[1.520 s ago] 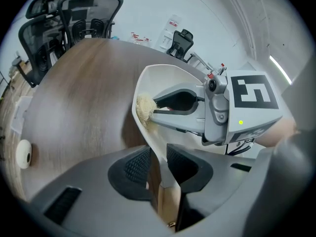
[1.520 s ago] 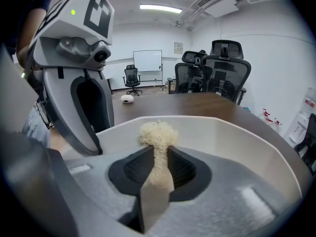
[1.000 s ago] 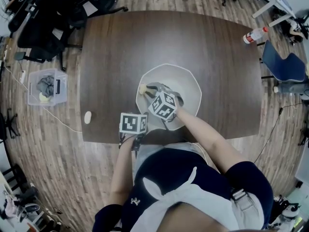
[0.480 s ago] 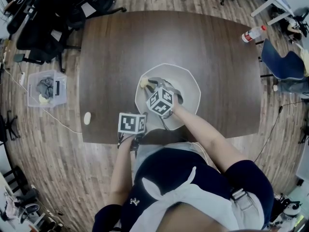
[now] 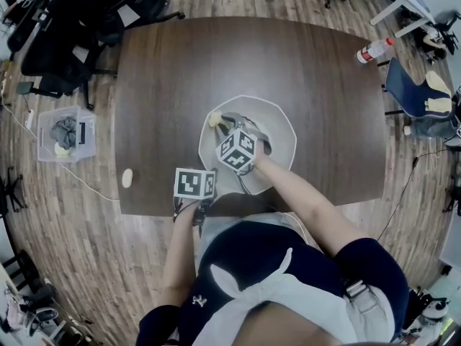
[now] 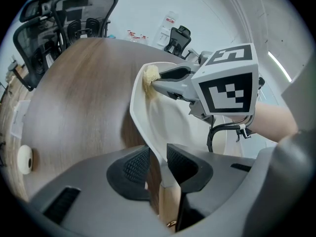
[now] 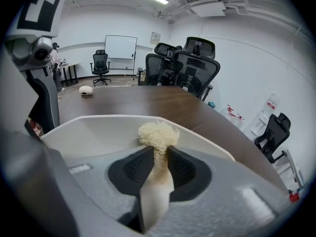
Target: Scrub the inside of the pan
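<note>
While my left gripper point(image 6: 157, 166) pinches the white pan point(image 5: 282, 137) at its wooden handle point(image 6: 167, 201), near the table's point(image 5: 173, 71) near edge, my right gripper point(image 7: 159, 162) clamps the fibrous scrub brush point(image 7: 158, 133), head on the pan's left rim, unscrubbed interior lying rightward.

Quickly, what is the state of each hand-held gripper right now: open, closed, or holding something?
Left hand-held gripper: closed on the pan's handle.
Right hand-held gripper: closed on the scrubbing brush.
</note>
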A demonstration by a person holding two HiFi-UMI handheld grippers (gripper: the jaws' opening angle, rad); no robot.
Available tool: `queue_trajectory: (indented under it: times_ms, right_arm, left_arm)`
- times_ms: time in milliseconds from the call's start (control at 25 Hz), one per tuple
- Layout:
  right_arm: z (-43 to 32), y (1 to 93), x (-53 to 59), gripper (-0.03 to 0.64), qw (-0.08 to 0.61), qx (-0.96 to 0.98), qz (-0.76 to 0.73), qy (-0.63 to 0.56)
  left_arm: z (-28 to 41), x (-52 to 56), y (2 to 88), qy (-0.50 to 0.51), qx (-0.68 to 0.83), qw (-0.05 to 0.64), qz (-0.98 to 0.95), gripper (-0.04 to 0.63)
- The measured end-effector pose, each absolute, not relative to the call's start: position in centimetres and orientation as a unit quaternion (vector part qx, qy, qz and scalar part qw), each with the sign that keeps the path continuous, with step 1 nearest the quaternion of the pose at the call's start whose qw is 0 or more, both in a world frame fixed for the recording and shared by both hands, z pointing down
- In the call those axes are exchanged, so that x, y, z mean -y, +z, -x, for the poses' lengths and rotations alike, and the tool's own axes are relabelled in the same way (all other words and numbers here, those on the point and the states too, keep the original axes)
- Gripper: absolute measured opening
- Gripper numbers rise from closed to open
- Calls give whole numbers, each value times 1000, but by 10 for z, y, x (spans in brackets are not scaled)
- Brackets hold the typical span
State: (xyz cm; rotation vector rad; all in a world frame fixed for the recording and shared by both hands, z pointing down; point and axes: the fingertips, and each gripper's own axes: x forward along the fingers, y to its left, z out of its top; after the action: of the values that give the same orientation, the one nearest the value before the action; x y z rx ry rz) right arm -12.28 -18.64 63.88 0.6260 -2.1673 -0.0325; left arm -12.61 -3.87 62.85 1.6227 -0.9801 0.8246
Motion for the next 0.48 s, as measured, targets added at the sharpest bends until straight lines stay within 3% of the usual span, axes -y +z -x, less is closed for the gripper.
queue_trajectory:
  times_ms: [480]
  right_arm:
    - [87, 638, 215, 83, 453, 830, -326, -14]
  left_arm:
    - [127, 37, 628, 341, 410, 512, -673, 92]
